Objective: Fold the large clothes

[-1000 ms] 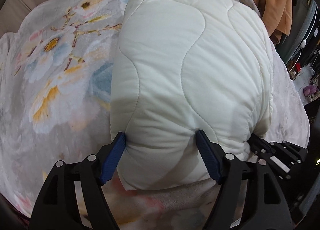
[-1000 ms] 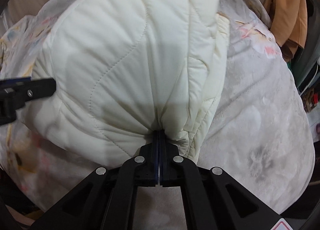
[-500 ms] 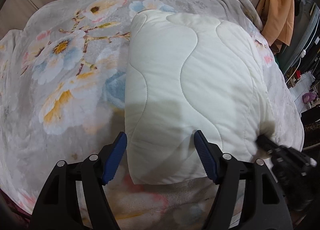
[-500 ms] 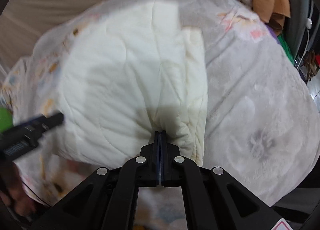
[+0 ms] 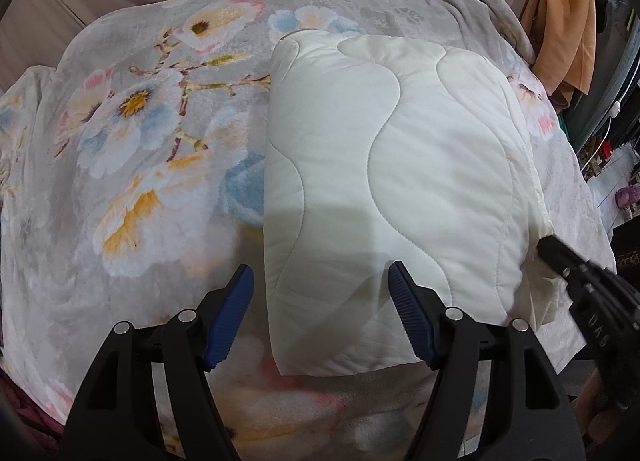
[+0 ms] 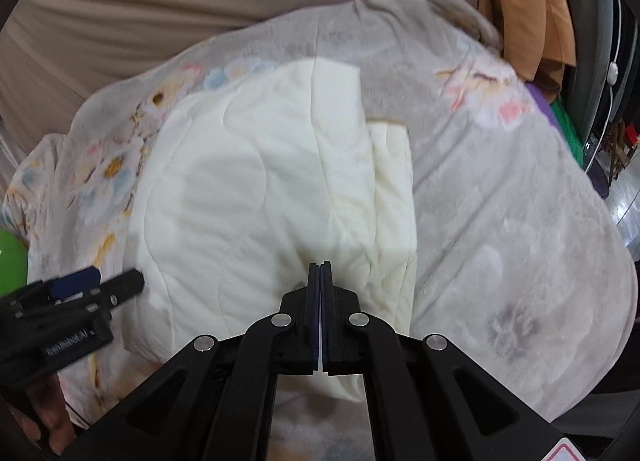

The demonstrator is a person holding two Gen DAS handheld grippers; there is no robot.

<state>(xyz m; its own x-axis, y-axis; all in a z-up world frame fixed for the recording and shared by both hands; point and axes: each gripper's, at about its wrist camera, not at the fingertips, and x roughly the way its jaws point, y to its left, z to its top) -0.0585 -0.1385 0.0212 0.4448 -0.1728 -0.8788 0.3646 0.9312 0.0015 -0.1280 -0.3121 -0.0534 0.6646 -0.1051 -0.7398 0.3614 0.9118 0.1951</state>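
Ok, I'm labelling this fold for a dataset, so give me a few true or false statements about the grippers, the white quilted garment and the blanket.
1. The left gripper is open, one finger either side of the garment's near edge. True.
2. The right gripper is open. False: its jaws are pressed together.
3. The white quilted garment lies folded on the floral blanket. True.
4. The garment hangs off the bed's edge. False: it rests wholly on the blanket.
5. An orange cloth hangs at the far right. True.
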